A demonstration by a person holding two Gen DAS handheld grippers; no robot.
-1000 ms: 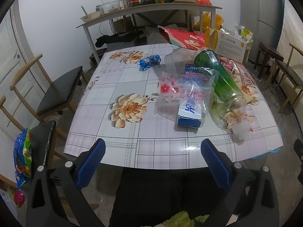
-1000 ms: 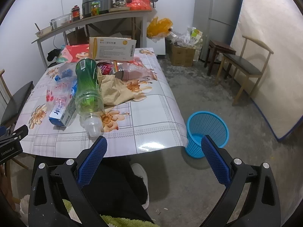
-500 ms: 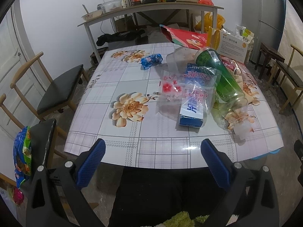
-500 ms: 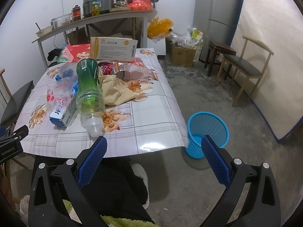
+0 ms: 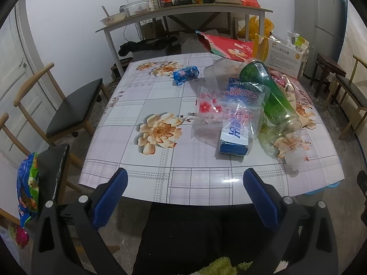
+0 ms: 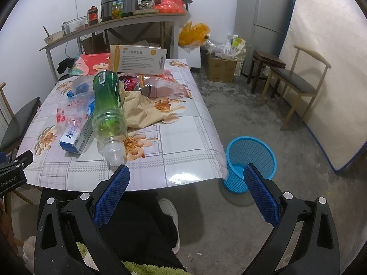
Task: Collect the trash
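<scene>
surface (image 5: 160, 178) filling frame centre, trash uncollected | blue bin (image 6: 251, 158) standing on floor, right of centre | green bottle (image 6: 107, 105) lying centre-left, nearing slightly since a second ago: approach starting | left tool (image 5: 185, 192), right tool (image 6: 187, 183) both released, grasping nothing

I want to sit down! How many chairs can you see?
3: two chairs at the table's left side, one farther and one nearer, and one by the mattress. Others may be hidden.

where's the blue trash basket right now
In the right wrist view, the blue trash basket stands on the floor just off the table's near right corner, ahead of the open right gripper.
</scene>
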